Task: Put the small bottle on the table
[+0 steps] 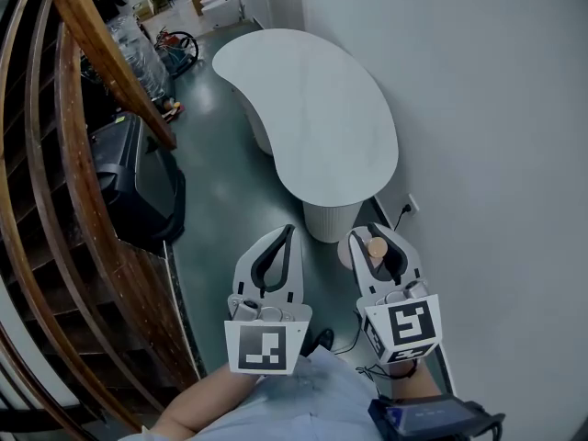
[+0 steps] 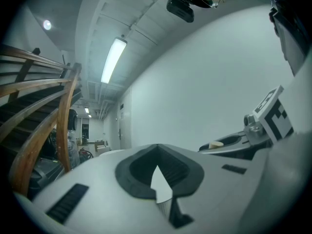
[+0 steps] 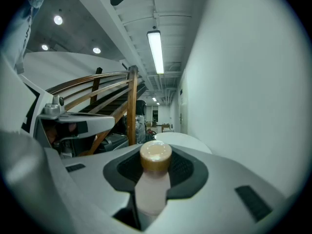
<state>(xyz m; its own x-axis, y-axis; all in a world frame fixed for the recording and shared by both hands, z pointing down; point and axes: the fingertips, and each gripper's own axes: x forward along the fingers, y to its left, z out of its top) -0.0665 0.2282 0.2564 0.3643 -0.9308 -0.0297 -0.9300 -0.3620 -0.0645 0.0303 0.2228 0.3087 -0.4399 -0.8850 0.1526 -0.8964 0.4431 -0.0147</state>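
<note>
Upright in the right gripper's [image 1: 374, 234] clamped jaws, small bottle [image 3: 152, 189] with tan cap, left gripper [image 1: 288, 233] closed, empty, white counter [image 1: 312, 108] ahead.

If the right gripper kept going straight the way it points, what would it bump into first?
Probably the white table, which lies straight ahead of the right gripper and the small bottle it holds. Depth is hard to judge.

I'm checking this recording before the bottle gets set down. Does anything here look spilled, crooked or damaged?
Nothing stands out. The small bottle stands upright between the jaws of the right hand-held gripper, its tan cap on, with no spill visible. The white table ahead looks intact.
</note>
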